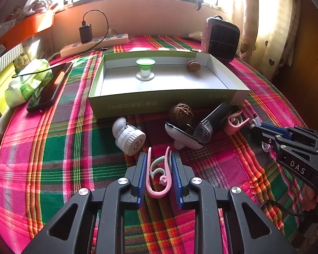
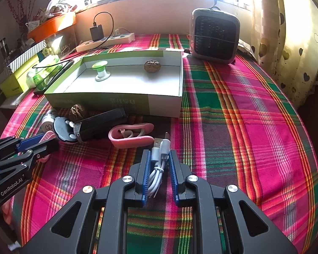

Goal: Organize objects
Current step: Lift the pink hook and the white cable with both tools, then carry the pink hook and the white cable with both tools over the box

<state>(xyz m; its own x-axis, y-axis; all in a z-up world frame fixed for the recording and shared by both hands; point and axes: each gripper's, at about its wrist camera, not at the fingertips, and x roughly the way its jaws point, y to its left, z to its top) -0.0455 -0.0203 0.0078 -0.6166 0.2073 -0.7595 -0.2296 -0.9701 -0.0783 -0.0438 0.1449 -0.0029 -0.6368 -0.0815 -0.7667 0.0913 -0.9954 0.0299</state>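
Second walnut (image 2: 78, 111) partly hidden behind black device (image 2: 99, 124); box print (image 1: 132, 105) too blurred to read.

So we've got a plaid tablecloth (image 2: 233, 110) covering the whole table, and sitting right on it are an open box (image 1: 159, 103), a walnut (image 1: 181, 112), a pink clip (image 2: 131, 135), a white bottle (image 1: 130, 137), a phone (image 1: 50, 86), a power strip (image 1: 95, 44) and a small heater (image 2: 215, 36).

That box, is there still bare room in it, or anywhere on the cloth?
Yes: the box floor is bare between the green spool and the walnut, and in front of both. The cloth right of the box is open. Its front edge is crowded.
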